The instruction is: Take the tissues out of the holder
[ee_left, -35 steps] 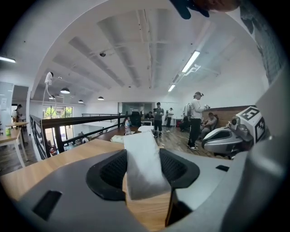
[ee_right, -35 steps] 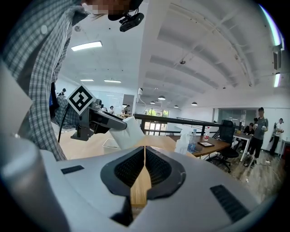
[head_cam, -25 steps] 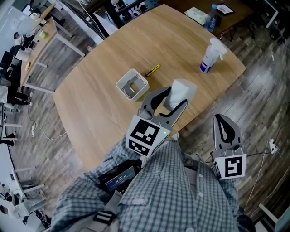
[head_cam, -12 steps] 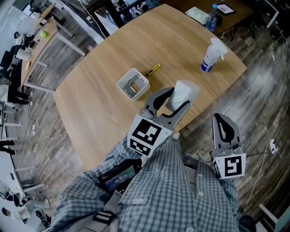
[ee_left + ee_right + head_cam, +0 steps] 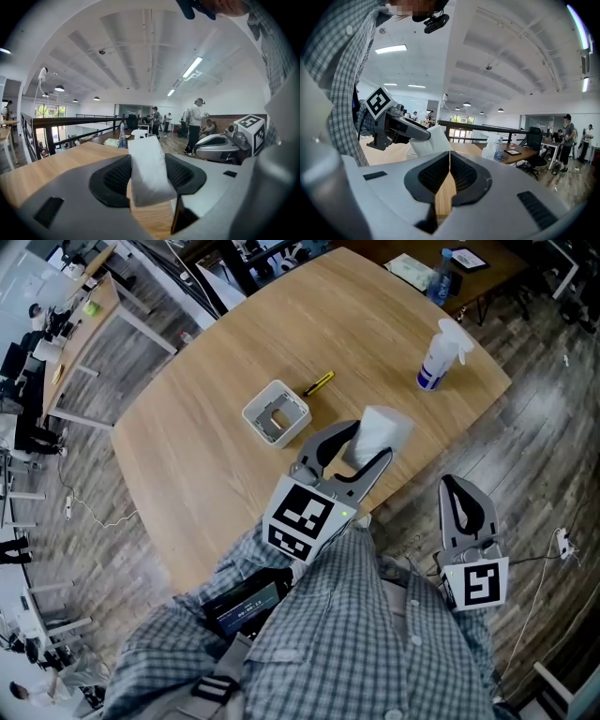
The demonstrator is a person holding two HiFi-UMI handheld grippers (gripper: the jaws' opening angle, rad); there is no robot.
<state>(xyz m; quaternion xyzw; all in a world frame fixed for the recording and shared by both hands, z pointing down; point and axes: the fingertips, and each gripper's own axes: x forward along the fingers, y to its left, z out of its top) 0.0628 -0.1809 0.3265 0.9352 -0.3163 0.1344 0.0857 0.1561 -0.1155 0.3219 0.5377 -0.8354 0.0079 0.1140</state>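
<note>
A person in a checked shirt [image 5: 356,634] stands at the near edge of a pale wooden table [image 5: 216,437], seen from above, with a gripper in each hand.

The left gripper [image 5: 370,439] reaches over the table edge. Its jaws stand wide and are clamped on a white wad of tissues [image 5: 380,423], one pad pressing each side. The tissues stick out past the jaw tips. The left gripper's own view shows the wad upright between the two dark ribbed pads.

The tissue holder [image 5: 291,397], a small square white box with a grey inside, sits on the table to the left of the left gripper's tips, near them but not touching. No tissues show inside it. A yellow pen [image 5: 317,383] lies just beyond the holder, farther from the gripper. A white spray bottle [image 5: 434,357] with a blue base stands well beyond and to the right of the left gripper, near the table's right edge.

The right gripper [image 5: 454,483] is to the right of the left one, off the table and over the wooden floor [image 5: 534,427]. Its jaws are pressed together with nothing between them. From its own view, the left gripper and its tissues appear ahead and to the left.
</note>
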